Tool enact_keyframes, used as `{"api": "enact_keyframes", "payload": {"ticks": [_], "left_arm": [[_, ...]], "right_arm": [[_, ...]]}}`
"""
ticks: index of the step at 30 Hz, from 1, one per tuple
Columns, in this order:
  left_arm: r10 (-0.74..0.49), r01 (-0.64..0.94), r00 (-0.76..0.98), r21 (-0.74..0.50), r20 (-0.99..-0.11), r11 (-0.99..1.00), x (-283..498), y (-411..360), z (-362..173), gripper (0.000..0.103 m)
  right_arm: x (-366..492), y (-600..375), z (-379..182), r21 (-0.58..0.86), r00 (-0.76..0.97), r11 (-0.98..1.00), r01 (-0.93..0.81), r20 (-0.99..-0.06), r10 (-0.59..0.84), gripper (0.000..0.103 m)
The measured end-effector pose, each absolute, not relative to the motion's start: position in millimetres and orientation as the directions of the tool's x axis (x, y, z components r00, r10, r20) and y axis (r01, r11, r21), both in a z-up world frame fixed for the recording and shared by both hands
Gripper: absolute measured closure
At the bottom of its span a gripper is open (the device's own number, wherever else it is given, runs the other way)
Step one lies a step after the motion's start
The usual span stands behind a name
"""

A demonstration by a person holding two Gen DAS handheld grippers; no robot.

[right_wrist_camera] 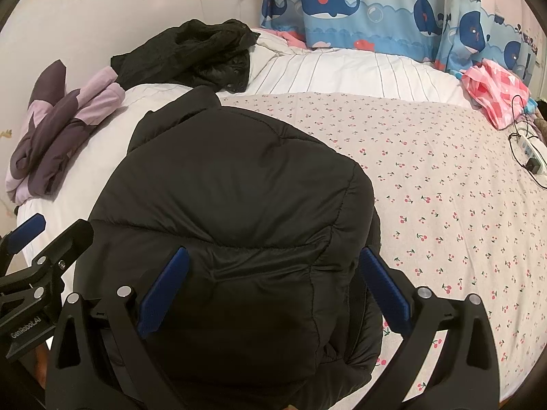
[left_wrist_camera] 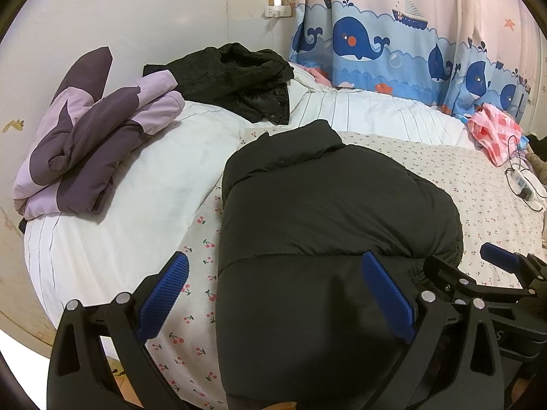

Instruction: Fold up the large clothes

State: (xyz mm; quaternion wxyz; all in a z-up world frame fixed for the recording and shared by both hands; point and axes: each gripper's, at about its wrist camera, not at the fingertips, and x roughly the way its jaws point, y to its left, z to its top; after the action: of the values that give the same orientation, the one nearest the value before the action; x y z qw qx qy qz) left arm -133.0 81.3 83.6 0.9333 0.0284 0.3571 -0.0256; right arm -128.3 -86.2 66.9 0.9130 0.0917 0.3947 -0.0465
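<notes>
- Black puffer jacket (left_wrist_camera: 328,225): folded, quilted, glossy; lies on cherry-print sheet (right_wrist_camera: 444,205), extending toward 12 o'clock.
- Left gripper (left_wrist_camera: 273,294): jaws wide, holding nothing; jacket's near edge lies between its ribbed blue pads (left_wrist_camera: 164,297).
- Right gripper (right_wrist_camera: 273,290): jaws wide, holding nothing, over the jacket.

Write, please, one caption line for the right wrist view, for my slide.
Open right tongs poised over a folded black puffer jacket on a cherry-print bedsheet.

3 jackets: black puffer (left_wrist_camera: 328,225), purple one (left_wrist_camera: 95,136), crumpled black one (left_wrist_camera: 236,75); 2 grippers (left_wrist_camera: 273,294) (right_wrist_camera: 270,290) (both wide apart); 1 power strip (right_wrist_camera: 530,152)
</notes>
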Motion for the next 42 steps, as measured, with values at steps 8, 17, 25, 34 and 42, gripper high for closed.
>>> {"api": "enact_keyframes", "payload": {"ticks": [8, 17, 25, 34, 42], "left_arm": [[-0.025, 0.066, 0.746, 0.036, -0.666, 0.997, -132.3, 82.2, 84.2, 0.006], [-0.023, 0.063, 0.747, 0.038, -0.664, 0.997, -131.1, 83.9, 84.7, 0.006], [-0.021, 0.060, 0.749, 0.036, -0.662, 0.998, -127.6, 87.9, 87.0, 0.006], [-0.021, 0.058, 0.752, 0.034, -0.658, 0.998, -128.7, 87.5, 87.5, 0.006], [-0.013, 0.046, 0.756, 0.034, -0.654, 0.998, -134.8, 87.9, 87.4, 0.006]], "right_arm": [[-126.3, -88.5, 65.6, 0.132, 0.680, 0.979, 0.155, -0.733, -0.009, 0.007], [-126.0, -88.1, 65.1, 0.131, 0.681, 0.980, 0.153, -0.732, -0.008, 0.007], [-125.7, -88.4, 64.7, 0.131, 0.680, 0.980, 0.152, -0.733, -0.007, 0.007], [-125.6, -89.6, 66.6, 0.147, 0.691, 0.977, 0.153, -0.723, 0.001, 0.007], [-123.7, -88.0, 68.2, 0.149, 0.693, 0.977, 0.154, -0.721, 0.001, 0.007]]}}
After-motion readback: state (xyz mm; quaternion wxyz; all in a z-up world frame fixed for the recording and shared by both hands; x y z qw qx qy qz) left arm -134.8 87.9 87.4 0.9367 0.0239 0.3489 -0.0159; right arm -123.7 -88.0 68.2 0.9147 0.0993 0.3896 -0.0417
